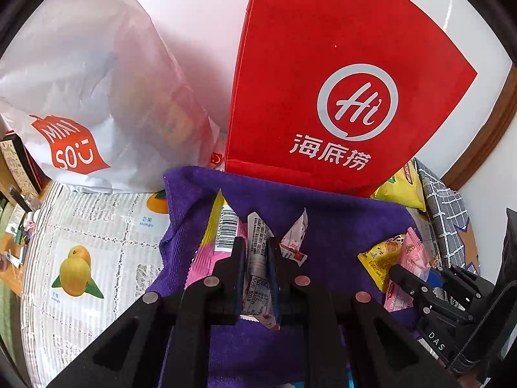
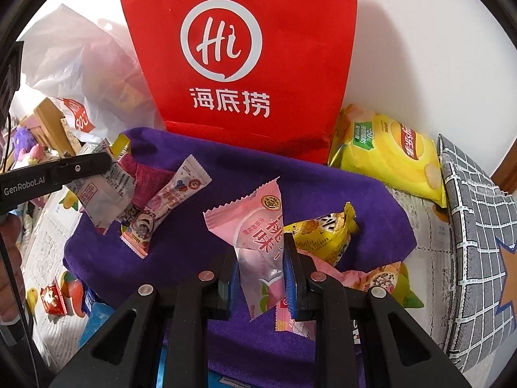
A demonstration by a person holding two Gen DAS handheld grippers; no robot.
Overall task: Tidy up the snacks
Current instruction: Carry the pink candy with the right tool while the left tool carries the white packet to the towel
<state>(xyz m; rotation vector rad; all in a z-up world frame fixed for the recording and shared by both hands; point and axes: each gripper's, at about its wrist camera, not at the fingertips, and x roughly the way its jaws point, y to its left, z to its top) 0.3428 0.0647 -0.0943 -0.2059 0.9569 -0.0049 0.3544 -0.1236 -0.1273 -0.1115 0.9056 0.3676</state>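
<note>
My left gripper (image 1: pixel 257 252) is shut on a silver and white snack packet (image 1: pixel 258 268) above a purple towel (image 1: pixel 339 226); this gripper also shows at the left of the right wrist view (image 2: pixel 97 165). My right gripper (image 2: pixel 260 258) is shut on a pink peach-flavour snack packet (image 2: pixel 258 229); it also shows at the right of the left wrist view (image 1: pixel 416 278). Other small packets lie on the towel (image 2: pixel 226 177): a pink and yellow one (image 1: pixel 213 239), a white one (image 2: pixel 171 200) and a yellow one (image 2: pixel 323 236).
A red paper bag (image 2: pixel 239 55) stands behind the towel against the wall. A white plastic bag (image 1: pixel 80 97) sits to its left. A yellow chips bag (image 2: pixel 387 155) and a grey checked cloth box (image 2: pixel 478 226) are at the right. A small red candy (image 2: pixel 53 300) lies on the fruit-print tablecloth (image 1: pixel 80 258).
</note>
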